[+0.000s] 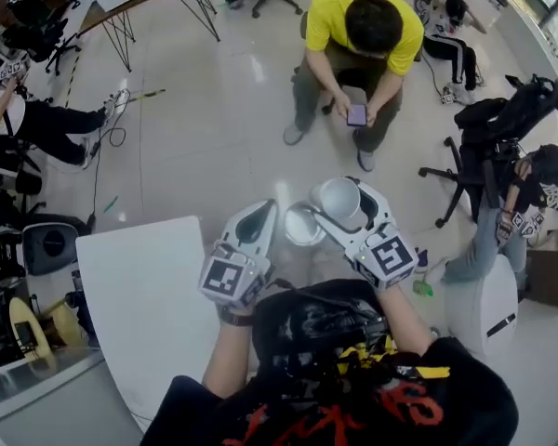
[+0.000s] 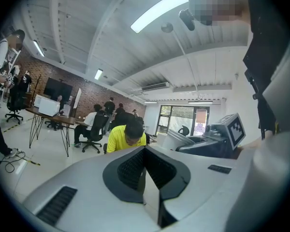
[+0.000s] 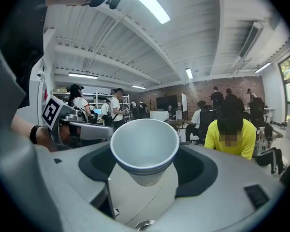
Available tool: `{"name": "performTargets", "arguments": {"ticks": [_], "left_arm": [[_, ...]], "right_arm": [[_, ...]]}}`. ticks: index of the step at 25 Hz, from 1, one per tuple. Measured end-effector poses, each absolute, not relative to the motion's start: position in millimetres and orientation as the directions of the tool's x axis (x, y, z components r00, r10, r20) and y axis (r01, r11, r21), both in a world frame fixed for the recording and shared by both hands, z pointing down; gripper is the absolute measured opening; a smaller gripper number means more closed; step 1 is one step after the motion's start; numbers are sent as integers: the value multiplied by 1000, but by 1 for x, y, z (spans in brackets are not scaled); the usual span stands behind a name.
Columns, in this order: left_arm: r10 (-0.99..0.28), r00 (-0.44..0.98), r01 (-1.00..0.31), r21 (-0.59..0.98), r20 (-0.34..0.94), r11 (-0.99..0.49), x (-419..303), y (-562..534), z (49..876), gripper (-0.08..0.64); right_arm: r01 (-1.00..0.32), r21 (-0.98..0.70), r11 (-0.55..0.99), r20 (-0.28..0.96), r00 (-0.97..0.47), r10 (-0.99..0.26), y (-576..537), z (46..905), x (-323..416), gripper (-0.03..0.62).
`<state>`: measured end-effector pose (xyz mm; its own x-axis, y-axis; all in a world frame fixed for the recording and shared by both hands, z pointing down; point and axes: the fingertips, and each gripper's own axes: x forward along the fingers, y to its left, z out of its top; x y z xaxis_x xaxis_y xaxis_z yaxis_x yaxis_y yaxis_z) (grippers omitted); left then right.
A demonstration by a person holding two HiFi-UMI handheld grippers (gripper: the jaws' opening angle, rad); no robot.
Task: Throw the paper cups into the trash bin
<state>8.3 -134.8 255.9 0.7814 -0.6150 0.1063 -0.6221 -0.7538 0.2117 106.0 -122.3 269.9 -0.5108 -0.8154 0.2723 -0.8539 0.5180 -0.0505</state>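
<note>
Left gripper (image 2: 144,174): we've got the jaws pressed together, nothing between.
Right gripper (image 3: 146,186): we're clamped on a white paper cup (image 3: 144,148), centre frame.

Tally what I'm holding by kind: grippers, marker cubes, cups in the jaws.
Grippers: 2, the left gripper and the right gripper.
Cubes: 2 marker cubes.
Cups: 1 paper cup in the right jaws; a nested second cannot be ruled out.
Total: 5
</note>
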Motion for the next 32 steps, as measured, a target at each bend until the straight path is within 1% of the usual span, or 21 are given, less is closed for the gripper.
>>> {"name": "performTargets", "arguments": {"ticks": [6,10,15,21,25,28,32], "left_arm": [[-702,697,-715,225,146,-662,-18,-145,258,3],[-724,672,-738,230,160,-634,-17,-147,261,3],[-748,632,-772,248,203,-585,-28,-151,276,3],[-756,589,-806,266,285,-528,-47,-142,309,3],[-732,581,-813,298,355,-500,-38,-132,346,3],[-691,599,-801,323,405,-504,-21,-125,383,3],[-678,618,-786,337,398,-518,-6,-138,446,3]], "right_arm": [[-780,-122,614,281,-620,-732,-144,282,78,376],[-750,-118,651,285,-654,-701,-146,289,78,376],[-717,-160,679,303,-690,-657,-152,308,72,376],[-722,-244,647,385,-685,-619,-137,362,78,376],[-713,-280,643,442,-690,-573,-131,407,81,376],[-712,-298,635,490,-686,-538,-125,458,82,376],[-721,-334,607,542,-673,-503,-130,541,78,376]]}}
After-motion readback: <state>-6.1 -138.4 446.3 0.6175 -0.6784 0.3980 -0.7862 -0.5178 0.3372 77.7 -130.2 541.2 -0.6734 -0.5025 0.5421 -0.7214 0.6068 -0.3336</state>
